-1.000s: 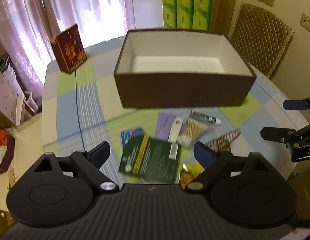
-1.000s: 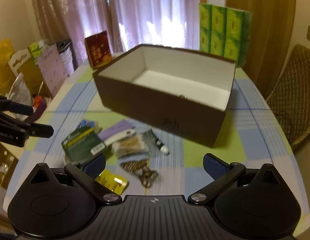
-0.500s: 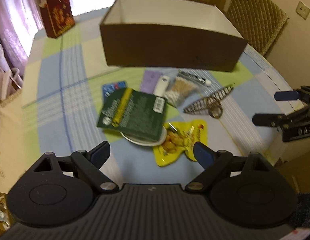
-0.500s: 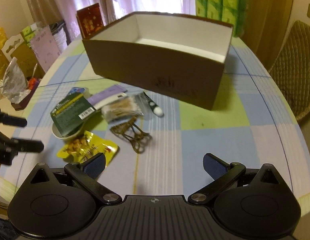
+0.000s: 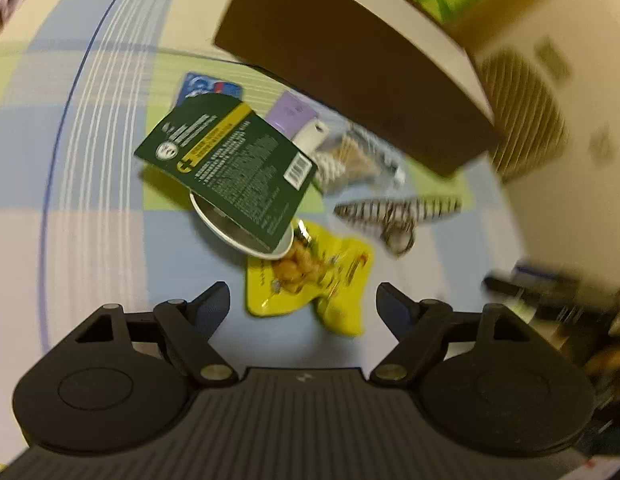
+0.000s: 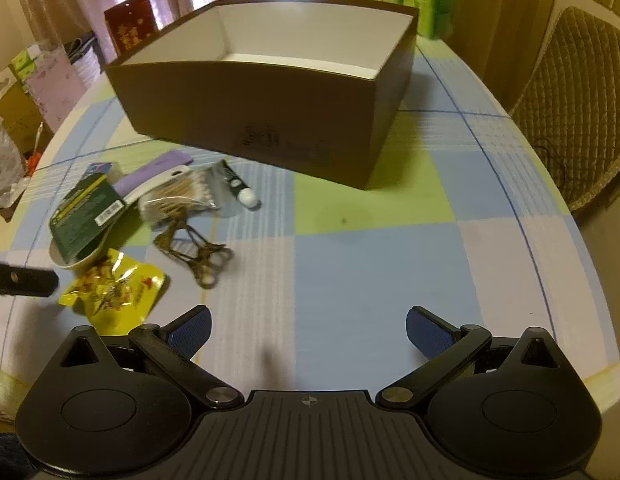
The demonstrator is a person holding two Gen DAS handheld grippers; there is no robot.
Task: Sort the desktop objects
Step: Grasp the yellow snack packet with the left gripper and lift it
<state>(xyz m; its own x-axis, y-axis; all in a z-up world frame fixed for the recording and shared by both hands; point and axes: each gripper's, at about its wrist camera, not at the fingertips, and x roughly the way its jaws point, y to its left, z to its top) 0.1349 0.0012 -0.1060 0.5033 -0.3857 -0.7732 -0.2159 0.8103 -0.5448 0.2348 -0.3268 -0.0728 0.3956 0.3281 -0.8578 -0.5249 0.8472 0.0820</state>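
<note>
The left gripper (image 5: 303,303) is hovering with its jaws spread wide, and the yellow snack packet (image 5: 313,280) is lying on the checked tablecloth (image 5: 90,208) just ahead, between the fingertips, untouched. The right gripper (image 6: 308,329) is also gaping, holding nothing, over bare cloth. The brown box (image 6: 266,120) is sitting beyond the clutter.

Desk (image 6: 389,264): covered by a checked cloth in blue, green and white.
Box (image 6: 246,108): brown, open-topped, set at the far middle.
Clutter near the box's left corner: a tube (image 6: 238,184), a swab pack (image 6: 178,196), a clip (image 6: 194,248), a yellow packet (image 6: 118,292), a bowl (image 6: 82,256).
Red bag (image 6: 130,28): stood at the far left edge.
</note>
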